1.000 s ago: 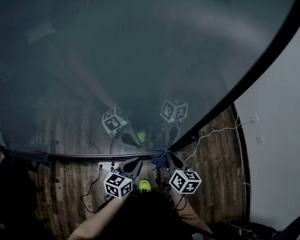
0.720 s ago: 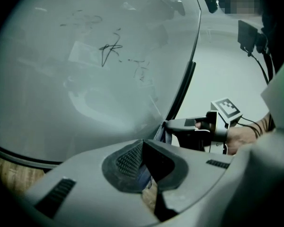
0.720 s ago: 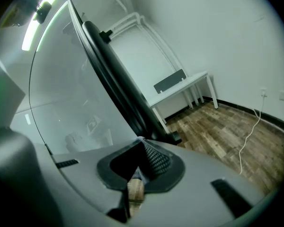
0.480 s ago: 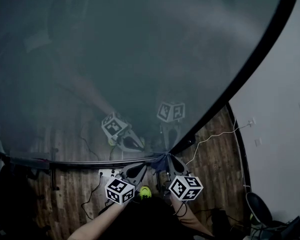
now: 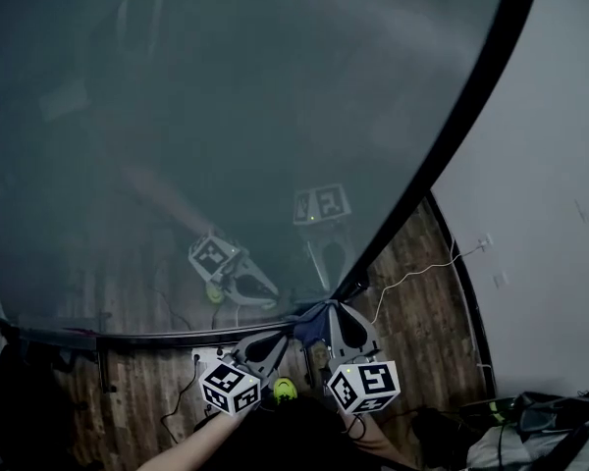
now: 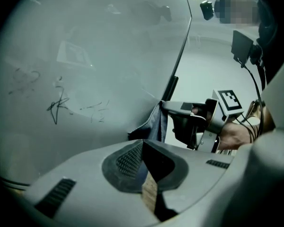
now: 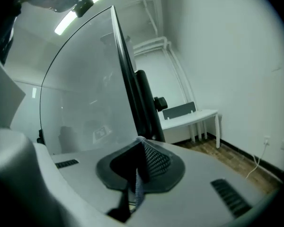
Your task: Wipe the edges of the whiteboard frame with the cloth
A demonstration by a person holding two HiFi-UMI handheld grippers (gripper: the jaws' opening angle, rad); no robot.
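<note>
Evidently early: right tool (image 5: 334, 314) is clenched on the blue-grey fabric cloth (image 5: 312, 324) at the lower right corner of the whiteboard's black frame (image 7: 130, 79). Left tool (image 5: 275, 341) is clamped shut, seemingly empty. Most edges likely remain.

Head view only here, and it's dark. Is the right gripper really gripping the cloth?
Observer: Yes. The right gripper view shows the right gripper shut on a thin fold of the cloth.
Operator: And the left?
Observer: The left gripper has its fingers together at the tips. The cloth hangs just past them, and I can't tell whether it is pinched.
Operator: Any marks to mind?
Observer: Black marker scribbles on the whiteboard, seen in the left gripper view.
</note>
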